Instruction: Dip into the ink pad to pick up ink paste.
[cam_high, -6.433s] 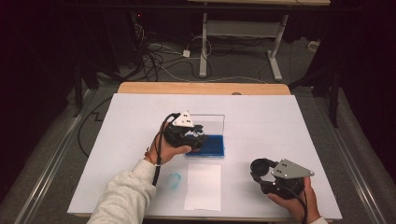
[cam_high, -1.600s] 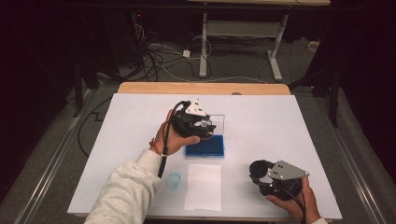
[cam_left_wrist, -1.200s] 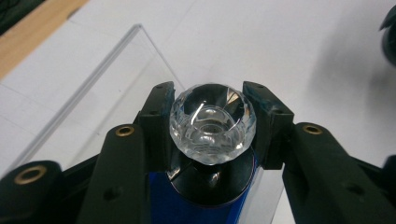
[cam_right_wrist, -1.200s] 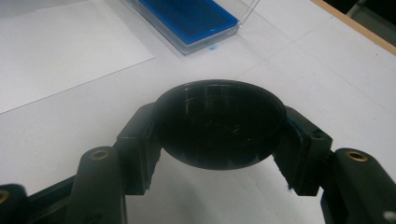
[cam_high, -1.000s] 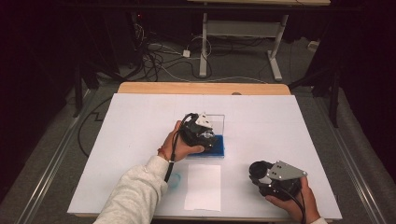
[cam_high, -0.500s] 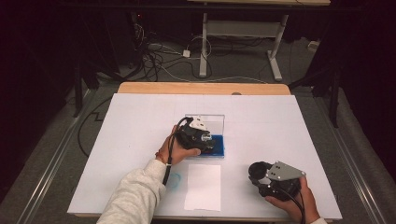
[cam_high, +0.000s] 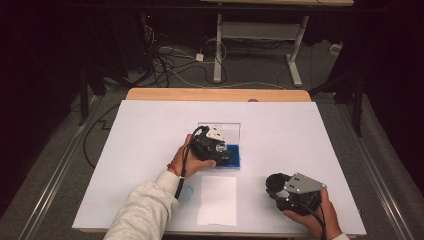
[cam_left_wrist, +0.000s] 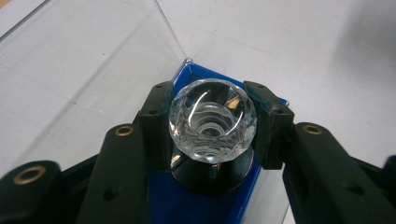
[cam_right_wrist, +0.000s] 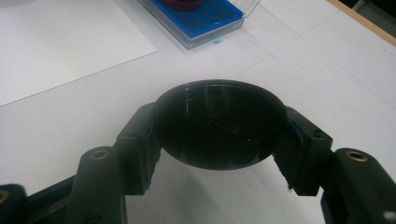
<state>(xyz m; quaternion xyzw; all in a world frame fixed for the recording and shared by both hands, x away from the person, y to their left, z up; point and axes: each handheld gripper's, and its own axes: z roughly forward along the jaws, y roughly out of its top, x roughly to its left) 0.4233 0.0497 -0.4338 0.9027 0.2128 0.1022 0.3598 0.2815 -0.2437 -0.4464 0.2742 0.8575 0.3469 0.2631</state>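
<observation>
Seen from above, a white tabletop (cam_high: 150, 130) with a clear-lidded case (cam_high: 226, 150) lined in blue near the middle of the frame, lid raised toward the top edge. Left tongs (cam_high: 216, 149) at centre frame, over the case, pinching a faceted clear glass knob (cam_left_wrist: 212, 120) by its two sides. In the left gripper view, knob at centre frame, squarely between the black pads, its round face turned toward the camera and its axis running along the tongs, away from the lens. Directly beneath it, touching or almost touching, a round black base (cam_left_wrist: 212, 175) seated on the blue lining; contact not clear enough to call. Blue lining (cam_left_wrist: 187, 200) toward the bottom of that frame, clear lid (cam_left_wrist: 84, 70) filling the upper left. Right tongs (cam_high: 280, 186) at lower right of the high view, well apart from the case, clamped on a round black cap (cam_right_wrist: 219, 123), gripped at both sides and hanging above bare tabletop. In the right gripper view, case at the top edge, up and left of the cap, a red rim just visible inside. White paper sheet (cam_high: 217, 200) below the case at bottom centre, with a small pale blue ring (cam_high: 185, 194) to its left. Left hand (cam_high: 192, 160) by far the nearer to the case. Judged next: knob lowered straight down onto the black base, so the alignment of knob axis over base matters most.
</observation>
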